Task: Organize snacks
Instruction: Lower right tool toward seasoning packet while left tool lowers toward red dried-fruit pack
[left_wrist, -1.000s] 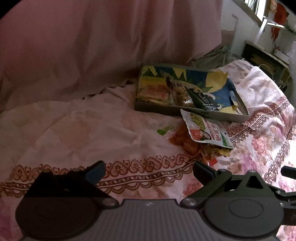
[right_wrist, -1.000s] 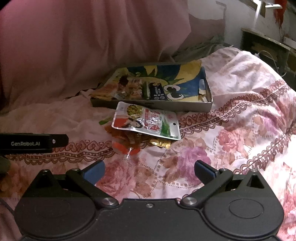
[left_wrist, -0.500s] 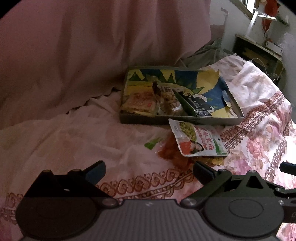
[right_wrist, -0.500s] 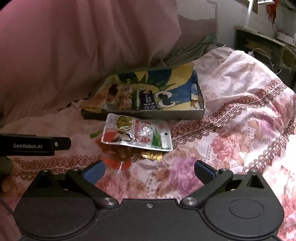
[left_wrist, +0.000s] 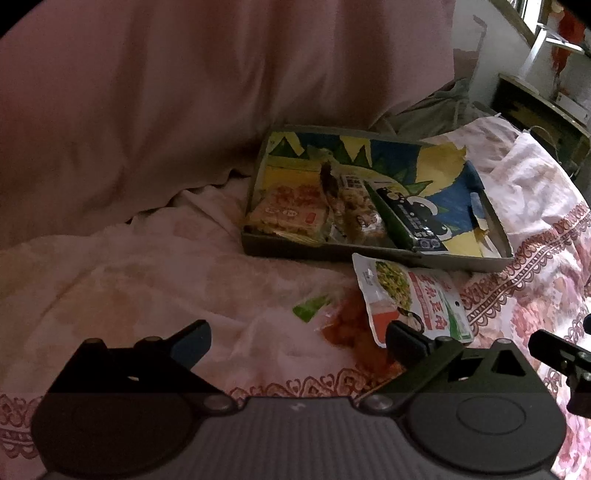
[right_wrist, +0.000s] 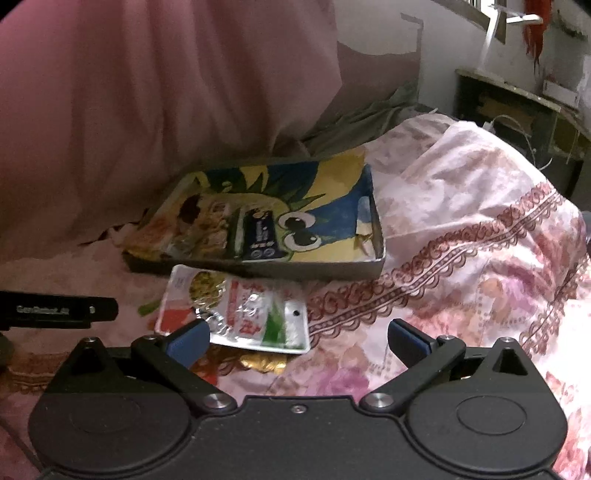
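Both my grippers spread wide and empty — left gripper (left_wrist: 297, 338), right gripper (right_wrist: 297, 336) above the floral bedspread (right_wrist: 461, 258), white snack pouch (right_wrist: 236, 308) just before the cartoon-printed tray (right_wrist: 378, 254), several snacks inside it.

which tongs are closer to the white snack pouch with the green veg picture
Right, narrowly. The right tongs hang open with their left finger overlapping the white snack pouch. The left tongs, also open, sit left of it, only their right finger reaching its corner.
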